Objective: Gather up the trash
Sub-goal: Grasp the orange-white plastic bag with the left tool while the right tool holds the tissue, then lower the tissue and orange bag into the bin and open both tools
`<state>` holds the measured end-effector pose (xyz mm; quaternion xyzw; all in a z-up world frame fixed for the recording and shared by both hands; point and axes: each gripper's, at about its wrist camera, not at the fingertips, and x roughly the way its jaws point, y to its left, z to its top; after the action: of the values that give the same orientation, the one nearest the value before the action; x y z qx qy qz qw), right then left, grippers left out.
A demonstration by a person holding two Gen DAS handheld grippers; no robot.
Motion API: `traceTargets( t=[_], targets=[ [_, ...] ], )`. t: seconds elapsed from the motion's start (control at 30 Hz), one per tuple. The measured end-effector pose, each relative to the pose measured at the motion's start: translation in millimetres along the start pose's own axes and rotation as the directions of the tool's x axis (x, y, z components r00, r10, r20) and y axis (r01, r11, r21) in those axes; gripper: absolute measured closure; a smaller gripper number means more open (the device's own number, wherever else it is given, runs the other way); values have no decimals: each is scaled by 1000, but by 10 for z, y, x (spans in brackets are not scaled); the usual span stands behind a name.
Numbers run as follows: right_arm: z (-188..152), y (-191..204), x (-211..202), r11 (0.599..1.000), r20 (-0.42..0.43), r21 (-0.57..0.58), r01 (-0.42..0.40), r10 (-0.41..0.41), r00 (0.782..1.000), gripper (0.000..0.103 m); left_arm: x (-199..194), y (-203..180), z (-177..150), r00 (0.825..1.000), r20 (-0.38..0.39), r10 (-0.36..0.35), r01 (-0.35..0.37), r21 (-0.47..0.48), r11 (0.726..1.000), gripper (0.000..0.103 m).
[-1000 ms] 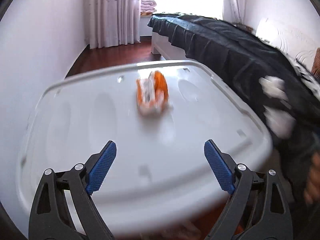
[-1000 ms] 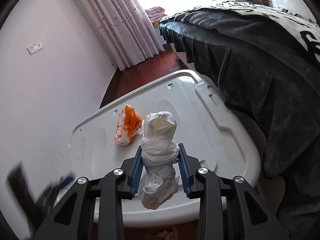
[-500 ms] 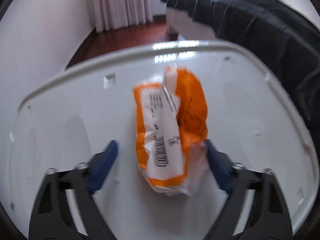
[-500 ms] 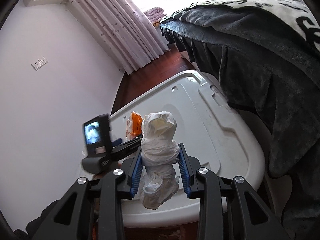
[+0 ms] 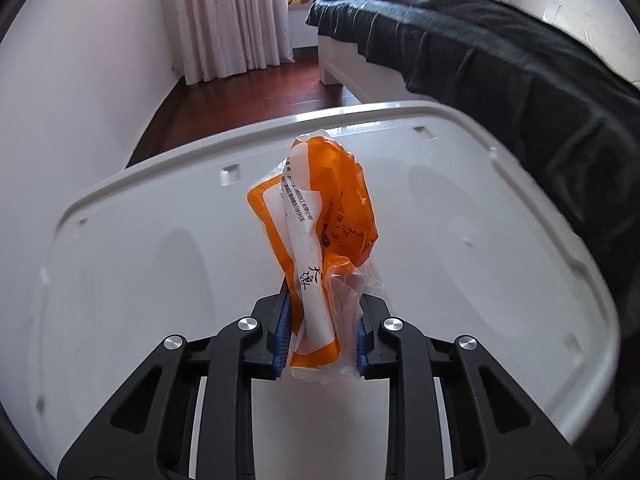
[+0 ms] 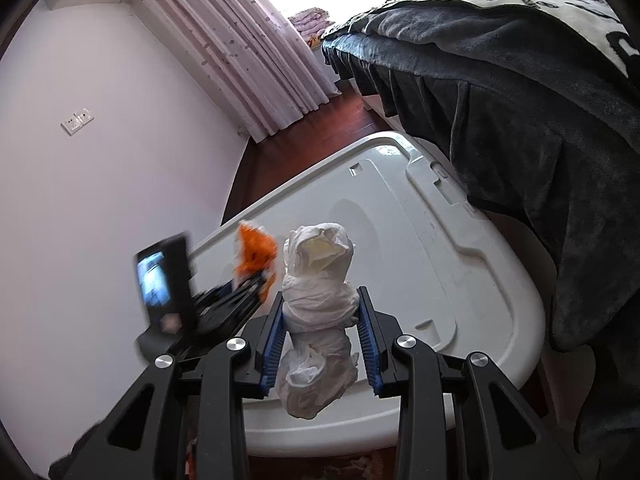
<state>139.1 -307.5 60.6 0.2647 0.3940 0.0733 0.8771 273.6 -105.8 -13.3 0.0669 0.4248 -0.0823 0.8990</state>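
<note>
My left gripper [image 5: 320, 334] is shut on an orange and white plastic wrapper [image 5: 320, 224] and holds it upright above the white bin lid [image 5: 120, 280]. The wrapper also shows in the right wrist view [image 6: 256, 250], blurred, with the left gripper [image 6: 262, 278] and its screen to the left. My right gripper [image 6: 322, 338] is shut on a crumpled white tissue wad [image 6: 318, 292], held above the lid's near edge [image 6: 460, 288].
A bed with a dark blanket [image 5: 520, 64] runs along the right, close to the lid. A white wall [image 6: 100, 180] is on the left. Curtains [image 5: 224, 16] and dark wood floor [image 5: 248, 88] lie beyond the lid.
My left gripper moved forward to the orange wrapper, closed on it and lifted it off the lid. My right gripper kept its hold on the tissue wad and rose slightly.
</note>
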Motion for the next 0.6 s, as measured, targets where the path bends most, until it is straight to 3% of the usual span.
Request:
traceTargets(
  t=[0.13, 0.37, 0.6],
  targets=[
    [-37, 72, 3, 1000, 1, 5, -16, 16, 1000, 69, -490, 18, -243, 1000, -9, 3, -4, -27, 1000, 79],
    [-278, 368, 64, 997, -11, -78, -25, 24, 1000, 69, -1360, 199, -966, 1000, -2, 25, -25, -101, 995, 79],
    [-947, 806, -55, 954, 2, -299, 17, -17, 1000, 69, -1853, 351, -1699, 998, -12, 63, -64, -147, 987, 79]
  ],
)
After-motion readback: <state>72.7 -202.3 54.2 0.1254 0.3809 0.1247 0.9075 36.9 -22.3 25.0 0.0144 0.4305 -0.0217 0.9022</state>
